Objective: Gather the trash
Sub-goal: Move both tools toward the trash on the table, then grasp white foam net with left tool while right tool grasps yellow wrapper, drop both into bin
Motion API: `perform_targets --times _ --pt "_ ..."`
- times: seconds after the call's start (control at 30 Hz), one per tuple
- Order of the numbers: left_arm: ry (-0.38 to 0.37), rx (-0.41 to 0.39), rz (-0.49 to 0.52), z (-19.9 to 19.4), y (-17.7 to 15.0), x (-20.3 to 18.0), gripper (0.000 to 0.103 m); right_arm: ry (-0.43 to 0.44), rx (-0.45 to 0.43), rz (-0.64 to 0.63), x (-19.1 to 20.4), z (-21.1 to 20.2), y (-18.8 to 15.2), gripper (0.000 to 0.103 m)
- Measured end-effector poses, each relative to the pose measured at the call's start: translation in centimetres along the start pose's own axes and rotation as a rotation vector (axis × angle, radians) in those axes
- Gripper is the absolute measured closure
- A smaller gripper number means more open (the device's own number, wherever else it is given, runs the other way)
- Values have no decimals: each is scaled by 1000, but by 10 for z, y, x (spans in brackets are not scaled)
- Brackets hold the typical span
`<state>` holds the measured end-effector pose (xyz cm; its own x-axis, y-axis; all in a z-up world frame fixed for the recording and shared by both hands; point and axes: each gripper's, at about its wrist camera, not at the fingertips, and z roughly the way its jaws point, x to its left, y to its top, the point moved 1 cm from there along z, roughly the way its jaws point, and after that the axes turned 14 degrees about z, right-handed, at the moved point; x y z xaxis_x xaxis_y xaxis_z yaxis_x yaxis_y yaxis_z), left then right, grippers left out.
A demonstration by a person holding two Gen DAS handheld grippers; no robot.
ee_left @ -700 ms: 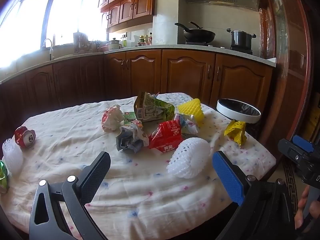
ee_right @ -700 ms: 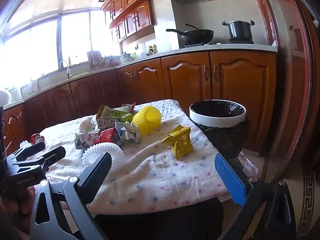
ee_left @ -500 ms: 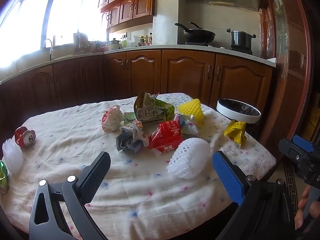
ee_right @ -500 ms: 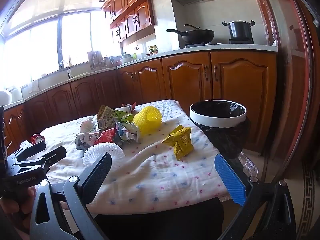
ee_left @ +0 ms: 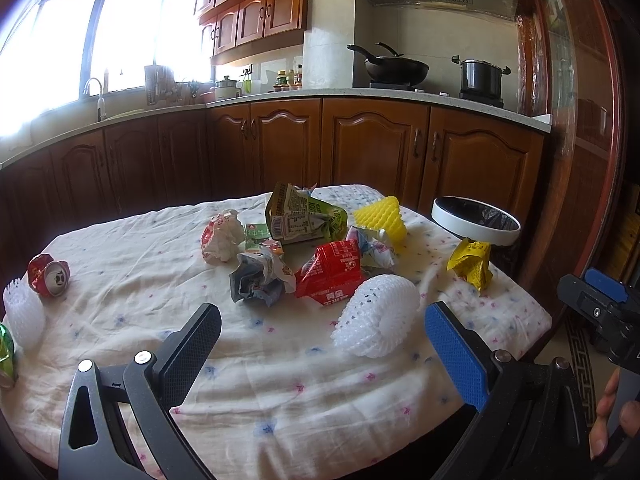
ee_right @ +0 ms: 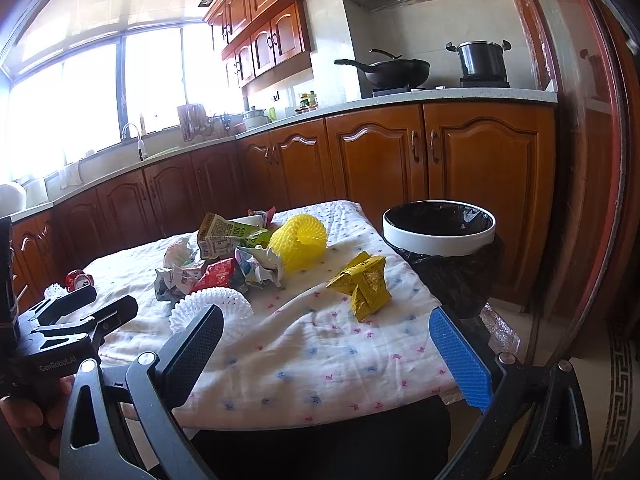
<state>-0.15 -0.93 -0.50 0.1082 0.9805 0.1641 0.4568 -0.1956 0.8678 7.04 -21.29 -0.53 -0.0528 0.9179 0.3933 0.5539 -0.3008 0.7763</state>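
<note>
— At nine o'clock in the left wrist view, what gets cut off?
— A green can (ee_left: 5, 354) is sliced by the frame edge beside a white foam net (ee_left: 22, 318); its label can't be read. The crushed red can (ee_left: 49, 275) just above shows whole.
— And the left gripper (ee_left: 322, 354)?
— Spread wide, holding nothing, above the tablecloth (ee_left: 132, 248). Another white foam sleeve (ee_left: 376, 316) lies at one o'clock from it, with a red carton (ee_left: 334, 276), a grey crumpled wrapper (ee_left: 258, 282) and a green carton (ee_left: 302, 218) heaped toward twelve.
— Now the right wrist view?
— The right gripper (ee_right: 326, 354) is wide too, empty. The yellow packet (ee_right: 362, 282), creased and folded, sits at twelve o'clock, alone on the cloth. The trash bin (ee_right: 439, 229), black-lined with a white rim, stands at one o'clock off the table edge; its inside reads only as dark. The yellow foam net (ee_right: 298, 242) touches the heap at eleven.
</note>
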Motion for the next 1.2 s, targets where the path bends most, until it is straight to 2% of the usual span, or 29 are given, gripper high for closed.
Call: perform_targets --times 0.27,0.5,0.63,0.73,0.8,0.87,0.93,0.97,1.03,1.07,1.2 --pt "-22 45 -6 15 3 5 1 10 36 19 -8 10 3 0" --pt "-53 113 7 42 8 6 4 13 152 111 -25 38 7 0" --pt "-80 156 18 63 13 -3 16 15 183 123 -35 63 11 3" --pt "-107 178 25 74 16 -4 27 26 186 135 -41 84 16 11" --pt "-118 183 34 84 18 -6 34 30 208 153 -46 98 19 21" --pt "-139 195 41 92 19 -7 42 26 230 161 -50 114 20 27" --pt "-166 216 42 100 19 -8 62 10 252 158 -54 127 21 32" --pt "-183 224 42 104 18 -8 68 4 270 161 -56 134 20 37" --pt "-202 227 43 107 19 -8 80 0 295 165 -58 146 19 54" --pt "-206 221 43 106 20 -8 83 -8 306 159 -59 150 17 65" --pt "-233 185 34 108 30 -8 89 -5 315 162 -64 150 16 69"
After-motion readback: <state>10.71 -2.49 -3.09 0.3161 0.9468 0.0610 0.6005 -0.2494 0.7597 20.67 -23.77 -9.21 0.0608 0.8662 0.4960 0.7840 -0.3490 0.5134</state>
